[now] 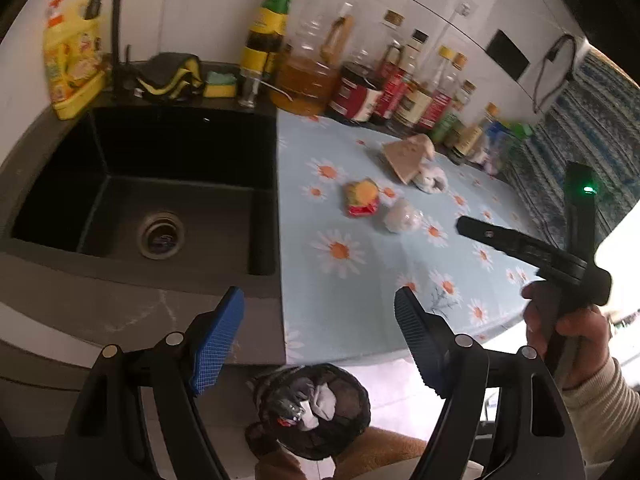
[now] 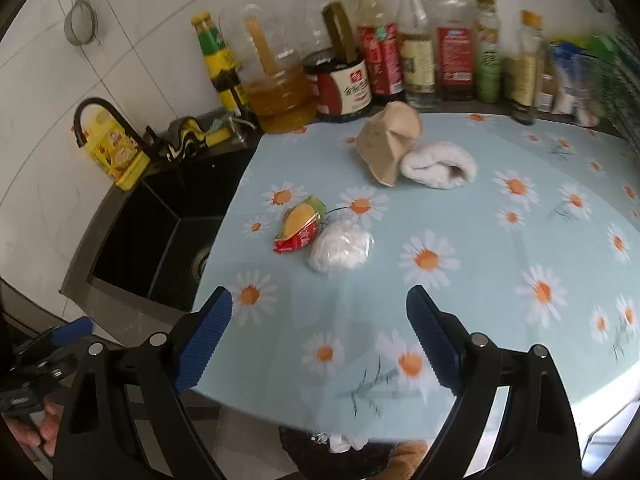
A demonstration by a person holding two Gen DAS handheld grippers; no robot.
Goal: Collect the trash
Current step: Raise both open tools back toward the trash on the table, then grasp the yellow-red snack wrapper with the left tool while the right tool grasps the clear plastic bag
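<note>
Lying on the bench (image 2: 460,208), a snack wrapper (image 2: 298,230) is seen beyond both tools, left tool (image 1: 320,332) and right tool (image 2: 320,334), whose jaws are held apart and empty.

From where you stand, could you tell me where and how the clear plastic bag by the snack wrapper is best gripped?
Grip the plastic bag across its bulging middle, coming down from above on the near side. It lies as a soft rounded lump on the cloth, so the right tool, open and empty, could probably pinch it. The wrapper touches its left side, so keep the pads fore and aft.
</note>
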